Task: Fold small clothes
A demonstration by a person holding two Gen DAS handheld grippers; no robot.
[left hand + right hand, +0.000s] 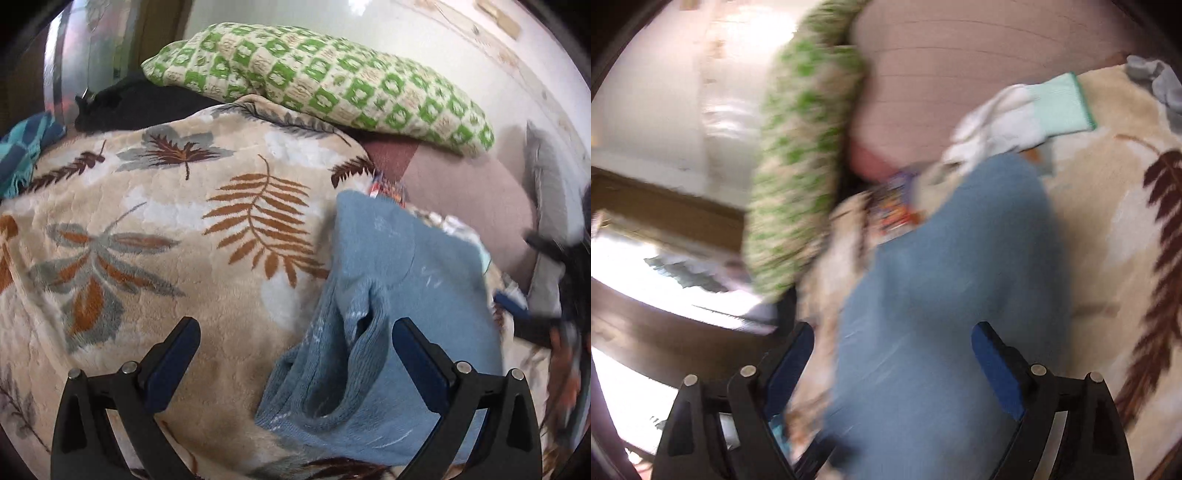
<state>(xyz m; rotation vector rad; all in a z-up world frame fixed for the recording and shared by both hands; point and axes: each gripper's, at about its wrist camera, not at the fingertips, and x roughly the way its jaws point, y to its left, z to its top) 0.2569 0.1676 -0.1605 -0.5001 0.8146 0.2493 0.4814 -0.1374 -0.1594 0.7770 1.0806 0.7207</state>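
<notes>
A small light-blue knit garment (pixel 399 295) lies folded on a beige leaf-patterned blanket (pixel 166 229). Its ribbed hem bunches up between my left fingers. My left gripper (pixel 295 332) is open just above that hem, holding nothing. In the blurred right wrist view the same blue garment (pixel 945 295) lies under my right gripper (pixel 894 336), which is open and empty above it. The right gripper also shows as a dark blur at the right edge of the left wrist view (pixel 565 280).
A green-and-cream checked pillow (pixel 317 81) lies at the back. A mint and white cloth (pixel 1030 118) and a colourful printed item (pixel 894 206) lie beyond the blue garment. A grey cloth (pixel 1160 85) sits far right. A mauve sheet (pixel 960 74) covers the bed.
</notes>
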